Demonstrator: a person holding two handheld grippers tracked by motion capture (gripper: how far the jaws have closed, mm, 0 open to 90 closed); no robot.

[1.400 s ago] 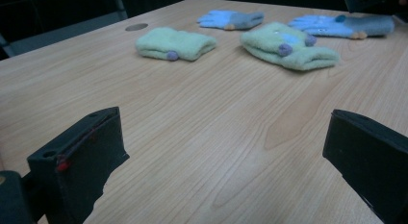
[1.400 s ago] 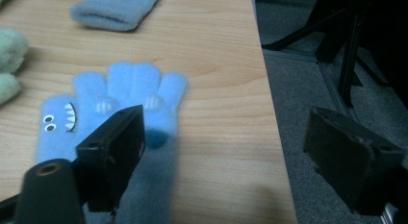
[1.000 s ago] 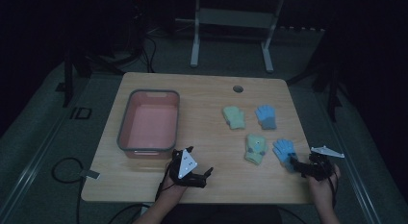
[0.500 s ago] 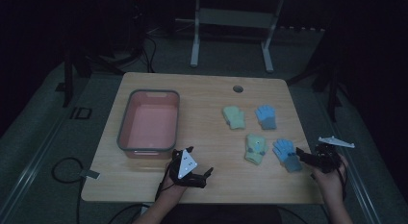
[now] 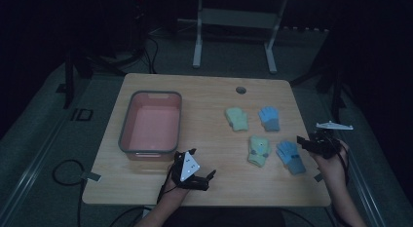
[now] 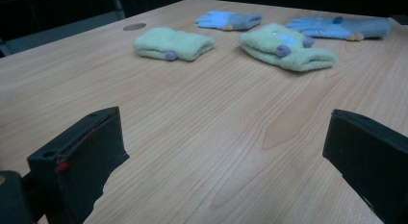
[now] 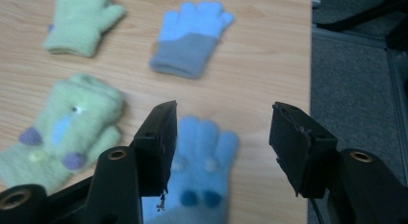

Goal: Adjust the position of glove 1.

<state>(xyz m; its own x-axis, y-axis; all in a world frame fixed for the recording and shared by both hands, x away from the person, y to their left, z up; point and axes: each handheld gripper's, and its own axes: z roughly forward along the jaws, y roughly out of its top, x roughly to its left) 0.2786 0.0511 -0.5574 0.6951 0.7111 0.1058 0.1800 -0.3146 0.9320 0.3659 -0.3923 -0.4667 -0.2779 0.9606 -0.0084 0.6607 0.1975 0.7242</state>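
Right gripper hanging over the near blue glove, nothing pinched

The right gripper has just been closing but its jaws are apart and empty; the blue glove lies on the table below them, nearer the left jaw. The left gripper rests wide open. No readable writing anywhere.

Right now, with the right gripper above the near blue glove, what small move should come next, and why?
Probably lower the right gripper onto the near blue glove: its jaws, just closing, hold nothing, and the glove lies flat on the table beneath them.
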